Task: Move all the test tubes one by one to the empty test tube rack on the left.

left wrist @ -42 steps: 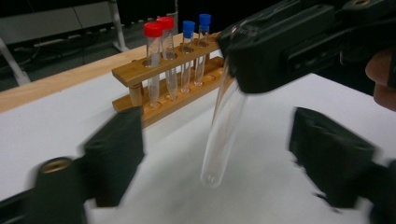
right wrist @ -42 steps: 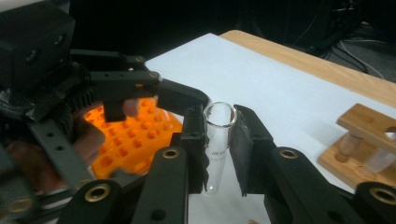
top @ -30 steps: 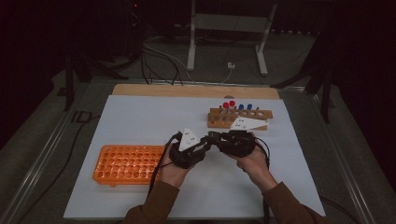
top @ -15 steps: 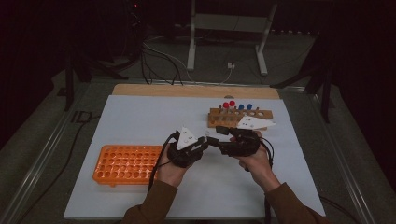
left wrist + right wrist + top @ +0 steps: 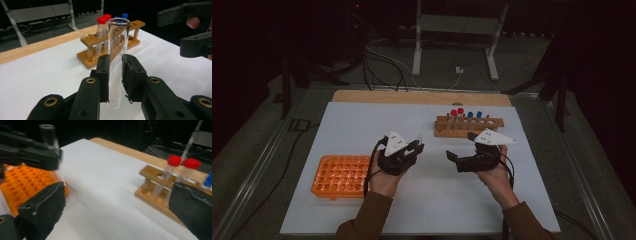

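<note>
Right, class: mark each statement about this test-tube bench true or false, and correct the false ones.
1. The left gripper is shut on a clear uncapped test tube. True.
2. The right gripper holds a red-capped tube. False: its jaws stand open with nothing between them.
3. The orange rack lies on the left of the white mat. True.
4. The wooden rack holds only blue-capped tubes. False: it holds red-capped and blue-capped tubes.
5. The held tube points sideways. False: it stands upright.
</note>
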Motion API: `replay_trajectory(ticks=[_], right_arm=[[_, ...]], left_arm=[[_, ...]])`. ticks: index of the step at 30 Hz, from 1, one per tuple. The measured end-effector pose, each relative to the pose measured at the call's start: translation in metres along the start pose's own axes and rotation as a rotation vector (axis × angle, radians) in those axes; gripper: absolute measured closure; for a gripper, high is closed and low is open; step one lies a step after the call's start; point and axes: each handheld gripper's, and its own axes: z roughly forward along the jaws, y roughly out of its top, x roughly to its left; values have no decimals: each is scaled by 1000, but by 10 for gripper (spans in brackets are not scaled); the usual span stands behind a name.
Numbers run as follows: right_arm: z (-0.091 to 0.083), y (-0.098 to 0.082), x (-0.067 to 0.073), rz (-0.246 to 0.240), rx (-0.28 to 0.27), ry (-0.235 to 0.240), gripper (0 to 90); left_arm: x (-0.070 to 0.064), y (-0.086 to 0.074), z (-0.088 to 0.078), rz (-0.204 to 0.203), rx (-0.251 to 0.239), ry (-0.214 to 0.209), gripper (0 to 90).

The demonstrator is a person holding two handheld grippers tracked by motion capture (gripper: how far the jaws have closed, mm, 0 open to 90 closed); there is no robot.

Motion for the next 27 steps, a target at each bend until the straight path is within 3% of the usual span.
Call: replay_trajectory(ticks=[6, 16, 27], right_arm=[[-14, -9, -12, 52, -35, -22, 0], [-30, -21, -24, 80, -60, -69, 0], [-35, -26, -28, 92, -61, -75, 0]], left_arm=[[13, 0, -13, -23, -32, 34, 761], [36, -4, -35, -52, -60, 104, 761], [58, -22, -50, -80, -44, 174, 762]])
